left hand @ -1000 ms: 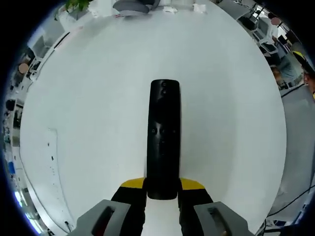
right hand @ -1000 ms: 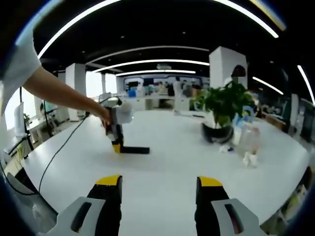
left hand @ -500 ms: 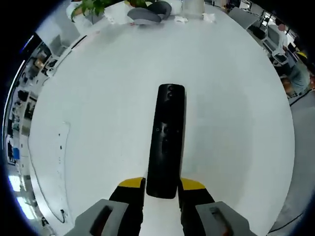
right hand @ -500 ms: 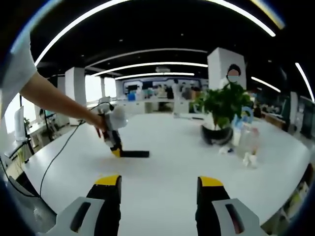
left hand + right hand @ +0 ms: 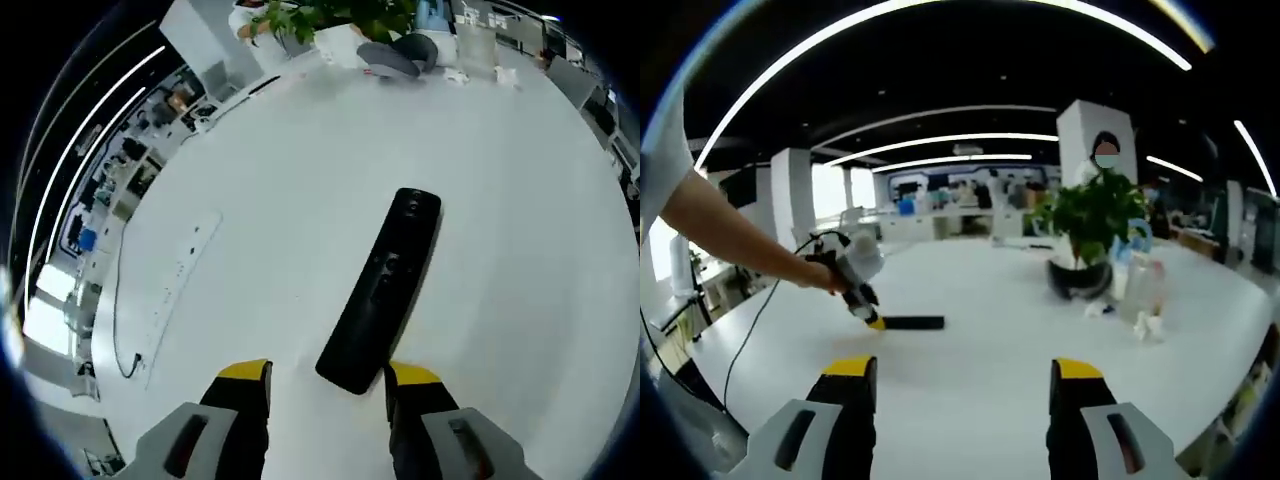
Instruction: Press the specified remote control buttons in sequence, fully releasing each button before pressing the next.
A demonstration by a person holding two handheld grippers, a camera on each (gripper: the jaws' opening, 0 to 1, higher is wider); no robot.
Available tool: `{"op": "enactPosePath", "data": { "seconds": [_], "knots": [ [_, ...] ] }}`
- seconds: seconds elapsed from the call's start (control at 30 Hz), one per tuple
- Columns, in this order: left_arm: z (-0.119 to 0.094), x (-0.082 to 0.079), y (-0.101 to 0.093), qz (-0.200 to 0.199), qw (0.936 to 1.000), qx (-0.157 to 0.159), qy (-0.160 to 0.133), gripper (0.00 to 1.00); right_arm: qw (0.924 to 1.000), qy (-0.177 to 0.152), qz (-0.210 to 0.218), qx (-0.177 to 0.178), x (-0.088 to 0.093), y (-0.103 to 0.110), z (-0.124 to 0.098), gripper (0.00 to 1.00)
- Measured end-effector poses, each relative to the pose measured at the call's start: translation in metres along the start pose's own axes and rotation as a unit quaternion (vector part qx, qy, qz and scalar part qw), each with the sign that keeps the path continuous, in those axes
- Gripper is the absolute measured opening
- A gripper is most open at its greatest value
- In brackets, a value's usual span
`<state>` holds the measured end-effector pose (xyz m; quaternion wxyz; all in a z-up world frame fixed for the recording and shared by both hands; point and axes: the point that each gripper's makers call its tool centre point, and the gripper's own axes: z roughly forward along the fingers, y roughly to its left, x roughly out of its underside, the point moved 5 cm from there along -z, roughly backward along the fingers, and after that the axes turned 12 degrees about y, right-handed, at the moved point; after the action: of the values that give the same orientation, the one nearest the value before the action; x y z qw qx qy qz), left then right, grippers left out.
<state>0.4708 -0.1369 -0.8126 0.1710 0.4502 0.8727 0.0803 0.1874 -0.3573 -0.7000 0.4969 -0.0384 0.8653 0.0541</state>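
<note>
both claws gape: left claw (image 5: 328,385), right claw (image 5: 964,372).

Long, slim black remote control (image 5: 382,290), lying flat and face up on the white surface (image 5: 250,300). Angled in the left gripper view, near end low between the yellow gripper tips, far end leaning up and to the right. Rounded at the far end, with a small round button near that end and a cluster of buttons around the middle; markings too small to read. Seen from the right gripper view as a thin dark bar (image 5: 912,323) lying flat.
</note>
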Motion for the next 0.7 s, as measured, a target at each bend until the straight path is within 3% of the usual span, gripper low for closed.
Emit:
{"op": "enactPosePath", "data": {
  "seconds": [0.07, 0.17, 0.33, 0.4, 0.53, 0.6, 0.7],
  "knots": [
    [-0.001, 0.003, -0.002, -0.03, 0.9995, 0.001, -0.008, 0.58, 1.0, -0.003, 0.0, -0.001, -0.001, 0.0, 0.0, 0.69],
    [-0.007, 0.005, -0.006, -0.067, 0.9969, 0.001, -0.04, 0.58, 0.9999, -0.008, -0.006, -0.002, -0.002, 0.001, 0.0, 0.69],
    [-0.017, 0.006, -0.016, -0.123, 0.9892, 0.03, -0.074, 0.62, 0.9999, -0.013, -0.004, 0.002, -0.004, -0.002, 0.0, 0.72],
    [-0.024, 0.005, -0.019, -0.137, 0.985, 0.025, -0.102, 0.67, 0.9999, -0.016, -0.004, 0.001, -0.005, -0.002, 0.0, 0.74],
    [-0.037, 0.012, -0.018, -0.138, 0.9822, -0.006, -0.127, 0.65, 0.9997, -0.021, -0.013, 0.003, -0.007, -0.001, 0.001, 0.79],
    [-0.044, 0.013, -0.018, -0.145, 0.9778, -0.018, -0.151, 0.66, 0.9997, -0.021, -0.015, 0.006, -0.007, -0.001, 0.001, 0.82],
    [-0.064, 0.013, -0.022, -0.164, 0.9648, -0.018, -0.205, 0.7, 0.9993, -0.03, -0.019, 0.012, -0.01, -0.003, 0.0, 0.87]
  ]
}}
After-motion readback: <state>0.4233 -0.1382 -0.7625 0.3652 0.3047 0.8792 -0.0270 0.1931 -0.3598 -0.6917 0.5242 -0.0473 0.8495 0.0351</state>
